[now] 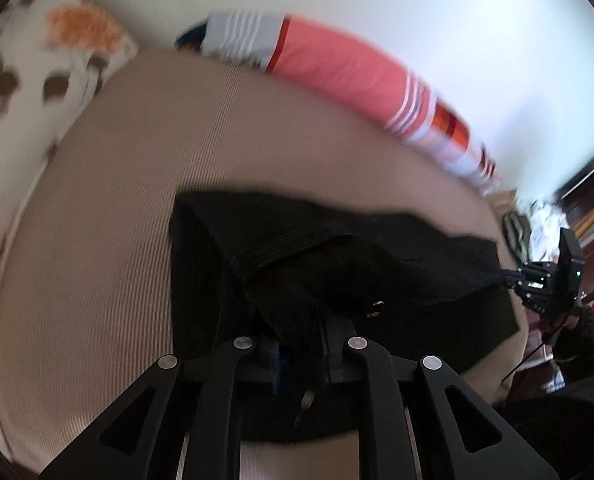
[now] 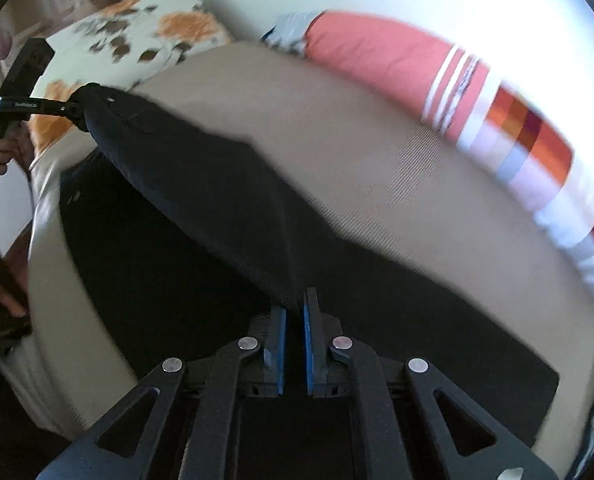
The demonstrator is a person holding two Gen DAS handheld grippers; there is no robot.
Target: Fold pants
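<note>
Both grippers' jaws pinch black pants (image 2: 185, 184) edge, stretched w/ fabric betw. them.

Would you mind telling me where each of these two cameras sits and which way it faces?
Left wrist view: on the left tongs, looking down along them at the black pants they clamp on the beige bed; right tongs and gloved hand at right.
Right wrist view: on the right tongs, clamping a pants edge; left tongs and hand at left.
Both share the pants, the bed and the striped pillow.
</note>
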